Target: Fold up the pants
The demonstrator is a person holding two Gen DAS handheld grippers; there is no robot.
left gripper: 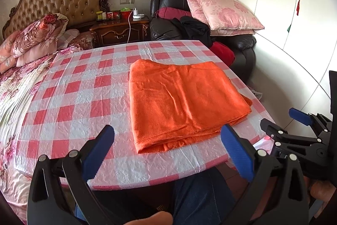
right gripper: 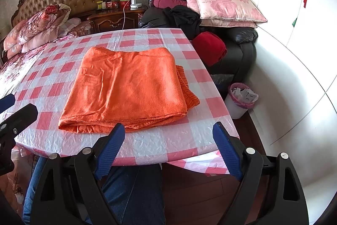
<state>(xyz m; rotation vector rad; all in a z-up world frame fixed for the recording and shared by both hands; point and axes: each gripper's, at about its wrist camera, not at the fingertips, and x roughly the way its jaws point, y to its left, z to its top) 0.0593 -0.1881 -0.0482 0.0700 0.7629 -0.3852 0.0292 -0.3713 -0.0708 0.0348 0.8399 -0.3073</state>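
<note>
Lying folded into a flat rectangle, the orange pants (right gripper: 126,90) rest on the red-and-white checked worktop (right gripper: 189,136), towards its right side. Both the left tongs (left gripper: 168,151) and the right tongs (right gripper: 168,147) hover wide apart at the near edge, holding nothing. A pink-lined waste bin (right gripper: 240,100) stands on the floor beside the worktop, below a black leather armchair (right gripper: 242,45).

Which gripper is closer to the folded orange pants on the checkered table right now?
Right, narrowly. The right gripper is open at the near table edge, its left finger almost at the folded orange pants. The left gripper is open too, slightly back from their near-left corner.
</note>
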